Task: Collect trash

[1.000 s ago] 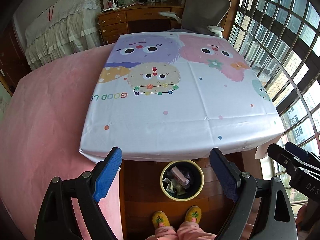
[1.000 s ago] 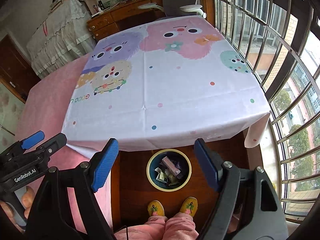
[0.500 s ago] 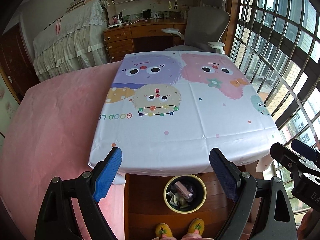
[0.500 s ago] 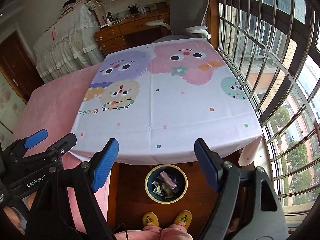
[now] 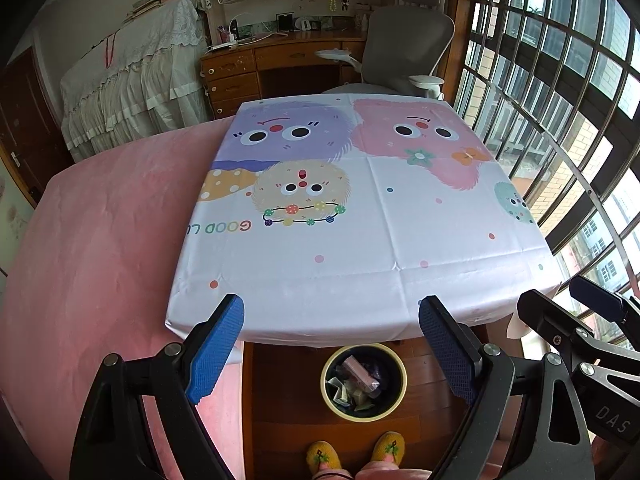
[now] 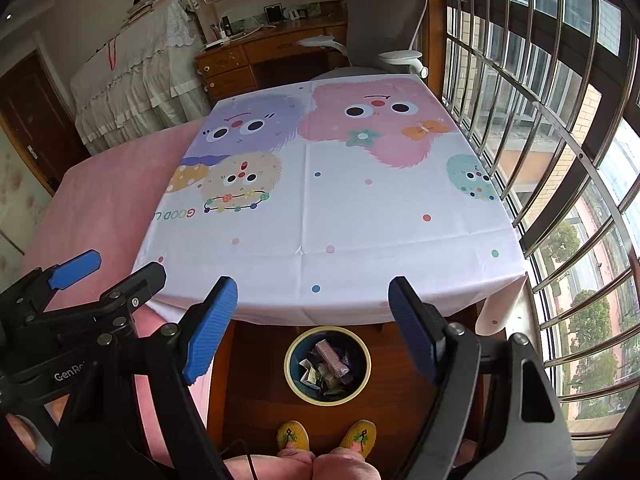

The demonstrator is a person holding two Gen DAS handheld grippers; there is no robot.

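Observation:
A round bin with a yellow rim [image 5: 403, 376] [image 6: 367, 366] stands on the wooden floor under the table's near edge. Wrappers and paper scraps [image 5: 358, 380] [image 6: 329, 364] lie inside it. My left gripper [image 5: 331, 350] hangs above the bin, open, nothing between its blue pads. My right gripper [image 6: 313, 330] is open too, and empty, beside the left one. The table with the cartoon-monster cloth [image 5: 360, 216] [image 6: 340, 200] carries no trash that I can see.
A pink bed [image 5: 100, 240] lies left of the table. A barred window [image 5: 560, 100] runs along the right. Behind the table stand a grey office chair [image 5: 404, 48] and a wooden desk [image 5: 272, 64]. A person's yellow slippers [image 5: 352, 454] are by the bin.
Both grippers have risen and tilted up, so more of the room's far side shows and the bin sits lower in both views. Both stay open and empty.

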